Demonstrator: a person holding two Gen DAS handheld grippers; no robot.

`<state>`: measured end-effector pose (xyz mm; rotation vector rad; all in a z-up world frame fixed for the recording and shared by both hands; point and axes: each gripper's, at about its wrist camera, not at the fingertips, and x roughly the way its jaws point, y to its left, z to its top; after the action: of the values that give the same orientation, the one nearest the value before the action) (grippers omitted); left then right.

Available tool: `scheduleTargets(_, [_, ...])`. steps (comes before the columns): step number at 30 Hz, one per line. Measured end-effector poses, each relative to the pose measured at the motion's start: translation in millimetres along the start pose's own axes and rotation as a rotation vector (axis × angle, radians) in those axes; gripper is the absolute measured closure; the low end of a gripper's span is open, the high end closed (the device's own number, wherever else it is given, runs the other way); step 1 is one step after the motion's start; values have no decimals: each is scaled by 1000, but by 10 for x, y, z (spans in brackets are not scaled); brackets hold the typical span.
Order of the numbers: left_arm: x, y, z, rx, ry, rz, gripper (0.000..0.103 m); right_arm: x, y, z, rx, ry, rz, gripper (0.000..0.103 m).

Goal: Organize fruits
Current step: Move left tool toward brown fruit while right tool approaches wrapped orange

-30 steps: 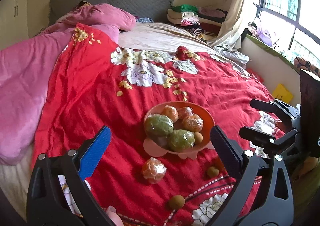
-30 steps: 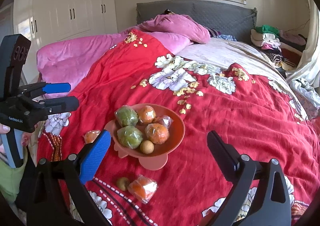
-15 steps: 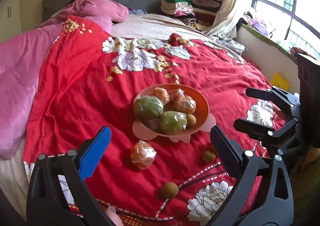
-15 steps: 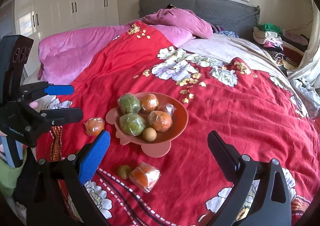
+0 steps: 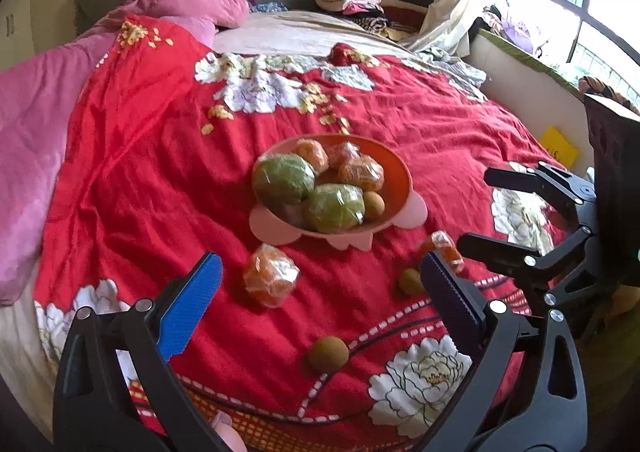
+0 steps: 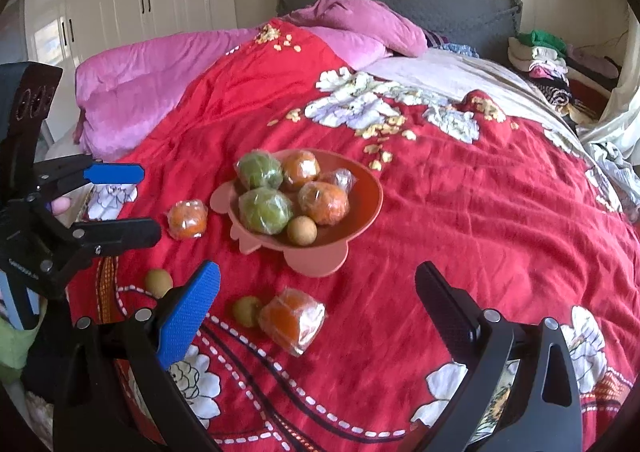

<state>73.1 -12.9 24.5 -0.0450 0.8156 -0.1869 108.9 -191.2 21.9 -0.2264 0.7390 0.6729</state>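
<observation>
On the red quilt (image 6: 460,220), the orange bowl (image 6: 366,192) bears no readable writing.

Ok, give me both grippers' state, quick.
Left gripper: open, holding nothing.
Right gripper: open, holding nothing.

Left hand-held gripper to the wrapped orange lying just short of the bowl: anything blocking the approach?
Nothing visible. The left hand-held gripper is open, and the wrapped orange lies on bare red bedspread between its fingers' line of sight. The bowl sits beyond it; the small brown fruit lies off to the side.
</observation>
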Motion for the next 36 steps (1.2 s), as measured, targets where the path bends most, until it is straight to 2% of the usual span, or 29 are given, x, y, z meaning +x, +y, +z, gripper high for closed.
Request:
scheduleTargets(22, [131, -2, -352, 12, 99, 1, 10, 113, -24, -217, -13, 69, -26, 5])
scheduleTargets(27, [192, -31, -422, 33, 131, -27, 29, 140, -24, -245, -17, 82, -23, 5])
scheduleTargets(29, [206, -41, -433, 39, 138, -38, 39, 155, -21, -257, -21, 88, -21, 5])
scheduleTargets(31, [233, -44, -452, 42, 150, -47, 42, 163, -23, -270, -21, 92, -20, 5])
scheduleTargets(33, [256, -50, -471, 46, 160, -50, 51, 165, -24, -282, -21, 94, -15, 5])
scheduleTargets(36, [279, -59, -478, 52, 167, -57, 55, 174, -26, -305, -28, 99, -15, 6])
